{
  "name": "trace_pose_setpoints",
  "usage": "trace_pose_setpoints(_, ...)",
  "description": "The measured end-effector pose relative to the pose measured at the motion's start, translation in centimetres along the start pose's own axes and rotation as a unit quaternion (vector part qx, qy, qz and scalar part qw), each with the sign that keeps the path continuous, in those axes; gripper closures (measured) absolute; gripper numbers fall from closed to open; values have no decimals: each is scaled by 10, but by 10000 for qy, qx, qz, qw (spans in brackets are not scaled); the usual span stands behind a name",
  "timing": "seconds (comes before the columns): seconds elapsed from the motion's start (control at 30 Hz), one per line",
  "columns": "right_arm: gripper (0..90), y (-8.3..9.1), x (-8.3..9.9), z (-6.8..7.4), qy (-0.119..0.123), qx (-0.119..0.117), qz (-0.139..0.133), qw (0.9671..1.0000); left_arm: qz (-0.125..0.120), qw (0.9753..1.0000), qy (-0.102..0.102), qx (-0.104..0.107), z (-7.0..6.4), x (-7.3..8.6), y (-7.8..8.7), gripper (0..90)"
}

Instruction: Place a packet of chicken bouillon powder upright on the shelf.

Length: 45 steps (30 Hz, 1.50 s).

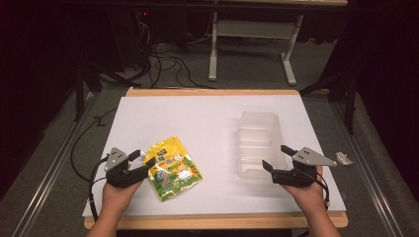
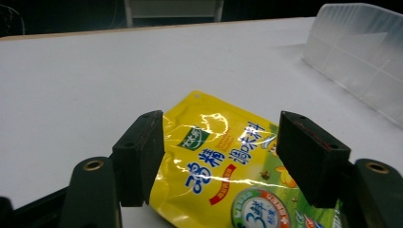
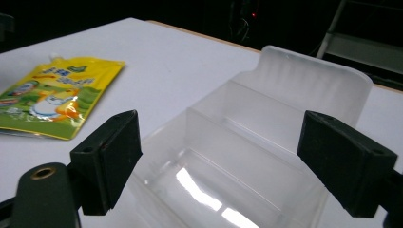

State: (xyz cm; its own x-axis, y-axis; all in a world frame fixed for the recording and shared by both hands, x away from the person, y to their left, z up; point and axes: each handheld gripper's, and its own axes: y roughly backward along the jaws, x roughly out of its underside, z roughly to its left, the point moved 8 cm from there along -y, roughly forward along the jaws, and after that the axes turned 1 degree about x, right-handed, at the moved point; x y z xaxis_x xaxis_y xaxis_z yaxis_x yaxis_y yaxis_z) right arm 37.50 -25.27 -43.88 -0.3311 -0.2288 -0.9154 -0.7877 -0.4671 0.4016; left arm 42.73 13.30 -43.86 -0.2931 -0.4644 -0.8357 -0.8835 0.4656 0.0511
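White worktop (image 1: 197, 118) carried a yellow pouch (image 1: 173, 168) lying flat, well apart from the empty clear tray (image 1: 259, 143). Left claw (image 1: 142, 162) stood open astride the pouch's edge; right claw (image 1: 276, 157) open at the tray. Pouch ungrasped; apparently, packing remained.

Yellow pouch (image 2: 223, 171): blue Chinese characters, partly legible; large "3" in roundel.

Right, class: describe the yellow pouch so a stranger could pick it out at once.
Start from the white table top. On its near left side, at the open left gripper, lies the yellow pouch, flat. Unlike the clear plastic tray to its right, it is glossy, opaque and printed with blue characters.
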Motion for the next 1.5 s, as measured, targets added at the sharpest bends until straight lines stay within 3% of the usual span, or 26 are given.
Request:
trace_pose_setpoints(0.13,150,-2,3,-3,-21,-20,27,10000,198,9995,-213,110,-9,12,-4,333)
trace_pose_setpoints(0.23,152,0,2,-3,-94,-48,-6,9999,235,9994,-219,159,-13,16,-5,330)
trace_pose_setpoints(0.6,153,-1,-1,1,-168,-154,-69,9997,190,9989,-312,301,-18,12,2,298)
trace_pose_setpoints(0.87,157,-1,-2,4,-188,-267,-91,9994,116,9977,-649,164,-11,15,-1,272)
trace_pose_setpoints(0.93,161,-1,-2,4,-137,-270,-113,9995,141,9979,-627,53,-4,15,-4,269)
trace_pose_setpoints(1.0,176,-1,-3,5,-127,-313,-141,9993,230,9982,-546,-112,7,16,-7,255)
trace_pose_setpoints(1.1,162,-2,-2,6,-134,-295,-75,9994,380,9981,-252,-403,29,17,-13,245)
trace_pose_setpoints(1.13,162,-2,-2,6,-134,-295,-75,9994,380,9981,-252,-403,29,17,-13,248)
trace_pose_setpoints(1.17,158,-3,-2,6,-140,-304,-53,9994,414,9979,-18,-492,38,15,-15,255)
trace_pose_setpoints(1.2,157,-3,-1,6,-102,-310,-51,9995,414,9979,-18,-492,38,15,-15,262)
trace_pose_setpoints(1.23,157,-3,-1,6,-102,-310,-51,9995,432,9975,131,-534,43,15,-16,262)
trace_pose_setpoints(1.27,155,-4,-1,6,-119,-324,-11,9994,507,9961,378,-614,51,14,-18,269)
trace_pose_setpoints(1.3,155,-4,-1,6,-119,-324,-11,9994,507,9961,378,-614,51,14,-18,275)
trace_pose_setpoints(1.33,156,-5,0,6,-103,-312,-6,9995,567,9942,617,-675,57,15,-20,285)
trace_pose_setpoints(1.5,157,-4,0,6,-135,-304,33,9994,723,9912,851,-708,63,19,-23,345)
